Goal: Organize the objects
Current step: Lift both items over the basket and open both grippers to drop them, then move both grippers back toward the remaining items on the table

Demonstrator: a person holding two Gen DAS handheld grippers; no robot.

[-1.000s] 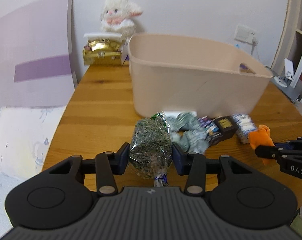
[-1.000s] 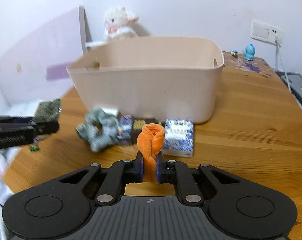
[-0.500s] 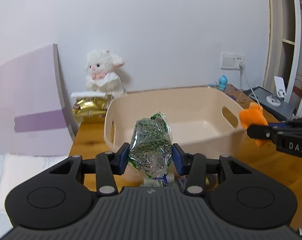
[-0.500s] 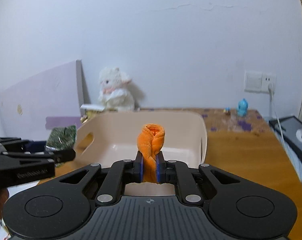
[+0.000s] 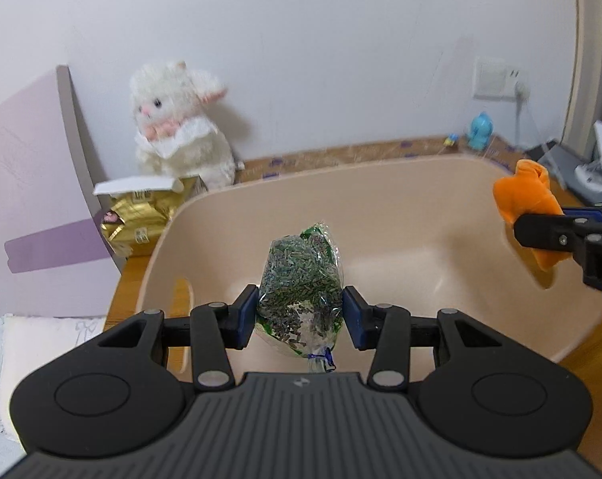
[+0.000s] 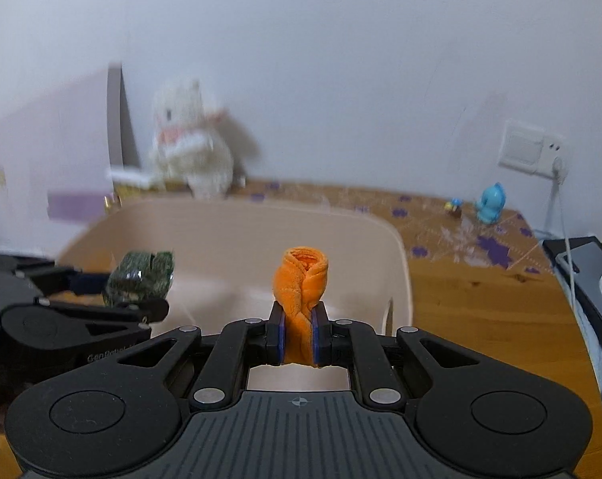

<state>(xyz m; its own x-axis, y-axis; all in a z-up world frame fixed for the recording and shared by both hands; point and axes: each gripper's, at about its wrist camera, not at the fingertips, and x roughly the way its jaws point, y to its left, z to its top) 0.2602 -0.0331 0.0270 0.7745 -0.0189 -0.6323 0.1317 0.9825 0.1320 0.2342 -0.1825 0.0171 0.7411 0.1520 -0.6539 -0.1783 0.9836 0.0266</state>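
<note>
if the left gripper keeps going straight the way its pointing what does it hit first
Probably the far inner wall of the beige tub. The left gripper, shut on the bag of dried herbs, points across the tub's open inside; depth is unclear.

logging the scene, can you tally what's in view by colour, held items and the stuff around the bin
green: 1, herb bag
orange: 1, rolled cloth
beige: 1, bin
white: 1, plush lamb
gold: 1, gold box
blue: 1, figurine
total: 6

My left gripper (image 5: 300, 316): jaws wide-set, clamped on green herb bag (image 5: 301, 291), held level, aloft. My right gripper (image 6: 299, 335): jaws nearly together, pinching orange cloth roll (image 6: 301, 283) upright. Both side by side, left one blurred in right view, apparently level.
</note>
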